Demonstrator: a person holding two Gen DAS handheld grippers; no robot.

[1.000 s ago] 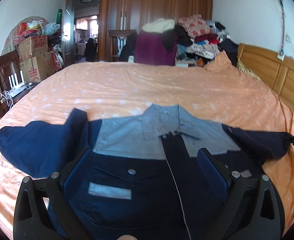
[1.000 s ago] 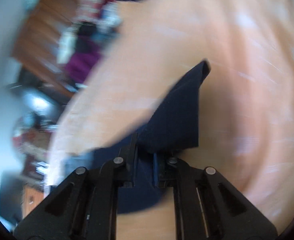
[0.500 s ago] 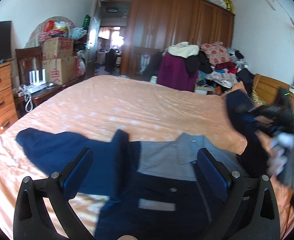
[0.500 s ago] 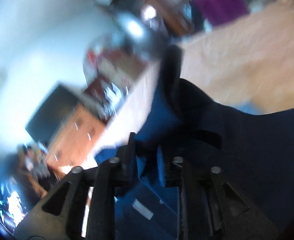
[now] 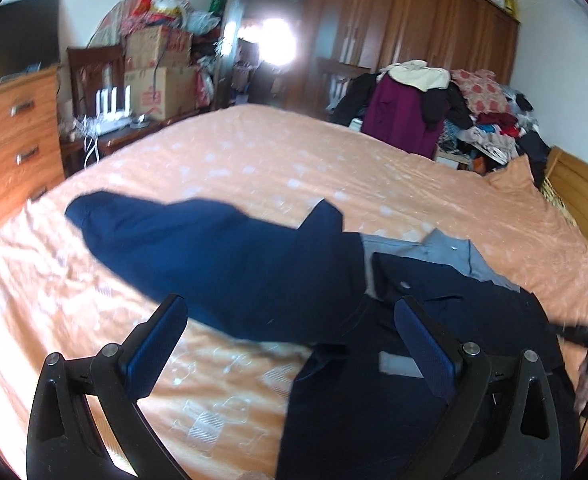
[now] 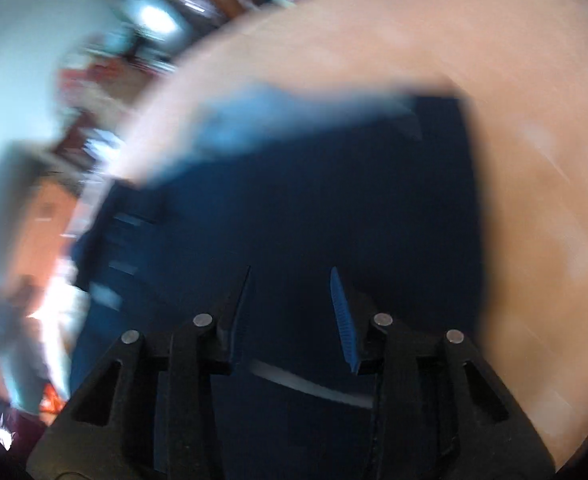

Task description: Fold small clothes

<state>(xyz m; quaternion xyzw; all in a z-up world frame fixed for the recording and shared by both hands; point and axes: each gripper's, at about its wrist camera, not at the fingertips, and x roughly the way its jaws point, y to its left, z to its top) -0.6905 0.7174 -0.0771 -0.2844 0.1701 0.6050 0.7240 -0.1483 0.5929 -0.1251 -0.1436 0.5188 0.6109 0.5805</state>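
We see a bed (image 5: 278,168) under an orange sheet. On it lies 1 navy jacket (image 5: 394,360), its sleeve (image 5: 198,256) spread left of the grey collar (image 5: 450,252).

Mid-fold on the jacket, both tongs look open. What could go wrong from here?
1. The right sleeve lies across the jacket front with the right tongs open above it; it may be bunched, and the blurred right view can't confirm it lies flat.
2. The left sleeve is spread out on the bed; the open left tongs may pinch the sheet with it.
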